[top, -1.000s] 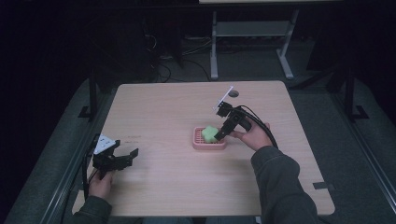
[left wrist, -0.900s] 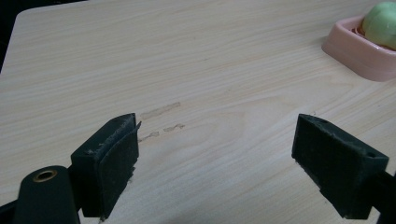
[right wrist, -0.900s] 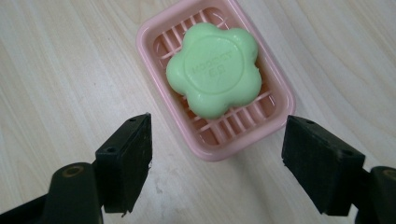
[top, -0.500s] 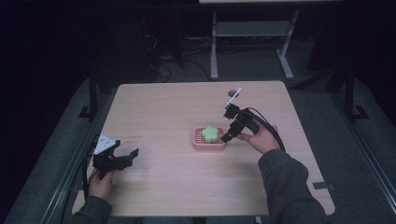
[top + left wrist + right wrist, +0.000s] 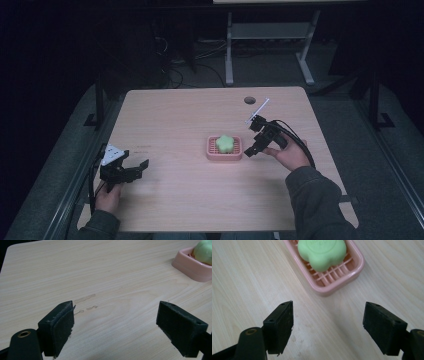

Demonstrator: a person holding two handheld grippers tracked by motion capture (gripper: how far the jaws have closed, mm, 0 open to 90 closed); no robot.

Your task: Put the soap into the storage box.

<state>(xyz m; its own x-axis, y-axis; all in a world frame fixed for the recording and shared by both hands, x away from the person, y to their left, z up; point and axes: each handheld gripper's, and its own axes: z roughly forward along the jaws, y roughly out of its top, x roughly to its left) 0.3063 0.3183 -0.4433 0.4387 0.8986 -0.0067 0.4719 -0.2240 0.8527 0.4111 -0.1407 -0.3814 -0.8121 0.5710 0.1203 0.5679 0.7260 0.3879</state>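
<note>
A green flower-shaped soap (image 5: 226,143) (image 5: 322,252) lies in a pink slatted soap dish (image 5: 224,155) (image 5: 352,272) near the middle of the wooden table (image 5: 190,120). My right gripper (image 5: 253,149) (image 5: 328,327) hangs open just right of the dish, with nothing between its jaws. At the table's front left my left gripper (image 5: 137,169) (image 5: 116,327) stands open over bare wood, far from the dish (image 5: 190,265), whose soap (image 5: 203,251) peeks in at the top right of the left gripper view.
A round cable hole (image 5: 250,100) sits near the table's far edge. Beyond the table stands a white desk frame (image 5: 270,45) amid floor cables. Faint scuff marks (image 5: 86,303) lie on the wood ahead of the left gripper.
My right gripper let go of the green soap, which now lies in the dish, and drew back to the right with its jaws open. The left gripper has stayed put.
</note>
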